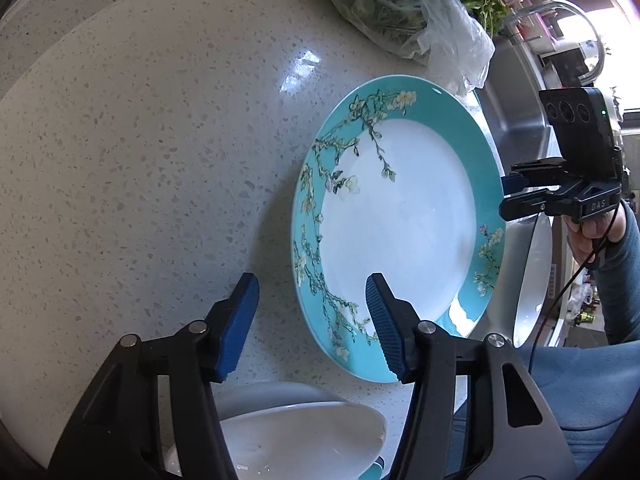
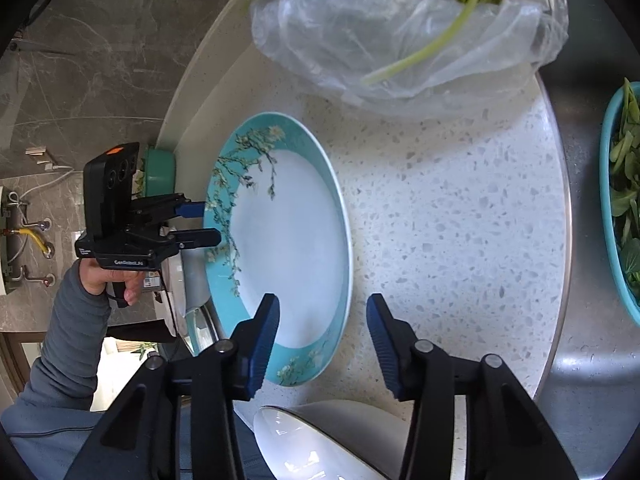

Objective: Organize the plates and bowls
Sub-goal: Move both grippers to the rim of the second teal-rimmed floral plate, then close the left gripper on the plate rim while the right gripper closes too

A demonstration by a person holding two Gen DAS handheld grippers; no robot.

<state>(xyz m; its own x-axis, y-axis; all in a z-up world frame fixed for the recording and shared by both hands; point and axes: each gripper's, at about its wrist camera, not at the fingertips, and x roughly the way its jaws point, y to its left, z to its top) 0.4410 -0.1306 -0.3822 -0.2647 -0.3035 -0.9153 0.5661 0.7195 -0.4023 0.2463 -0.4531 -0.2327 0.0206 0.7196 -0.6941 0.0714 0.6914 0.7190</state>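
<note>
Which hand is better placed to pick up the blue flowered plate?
Left, narrowly. The left gripper is open astride the plate rim, and the right wrist view shows its tips overlapping that rim. The right gripper straddles the opposite rim, but its tips seem only to reach the edge.

white bowl [image 1: 304, 436] partly behind jaws, bag of greens [image 1: 400, 4] cut off at top

Each gripper, left [image 1: 312, 320] and right [image 2: 323, 344], has a black frame with silver round screws at the joints and ribbed blue fingers [image 1: 382, 320]. Above the handle sits a black camera box [image 1: 576, 128] with three round lenses; a thin black cable [image 1: 560, 292] hangs below it. The person wears grey-blue sleeves [image 2: 72, 340].
</note>
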